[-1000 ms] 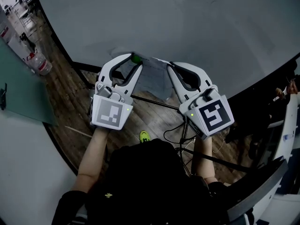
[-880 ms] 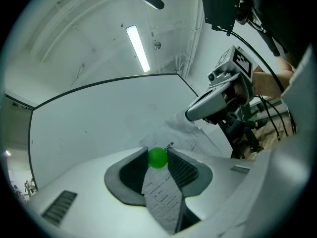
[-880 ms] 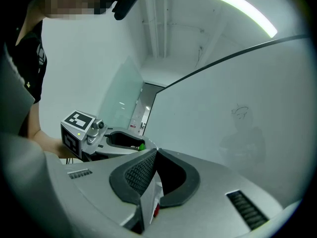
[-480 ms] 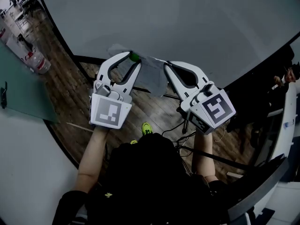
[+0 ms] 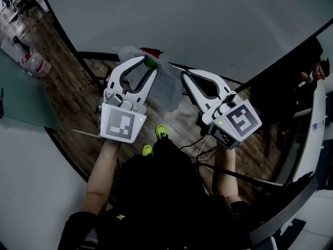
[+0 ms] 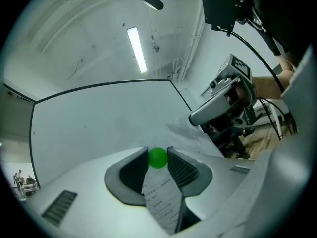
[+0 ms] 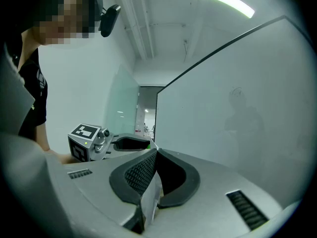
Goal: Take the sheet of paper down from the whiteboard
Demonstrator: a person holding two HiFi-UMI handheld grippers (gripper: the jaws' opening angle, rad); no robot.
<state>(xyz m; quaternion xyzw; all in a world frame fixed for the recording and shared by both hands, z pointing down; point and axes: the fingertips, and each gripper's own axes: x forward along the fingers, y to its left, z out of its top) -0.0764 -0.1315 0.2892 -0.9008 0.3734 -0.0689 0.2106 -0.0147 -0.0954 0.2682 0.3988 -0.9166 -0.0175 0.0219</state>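
Sheet of paper hangs clear of the whiteboard, slung at twelve o'clock between my left gripper, clamped on one corner plus a green magnet, and my right gripper, pinched tight on the other edge, so I reckon only putting it down remains; bottle at ten o'clock, contents unclear.

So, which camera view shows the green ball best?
The left gripper view: the green ball is large and sharp there, pinched between the left gripper's fingers together with the sheet of paper. The head view shows it only as a small green dot. The right gripper view shows barely a green speck.
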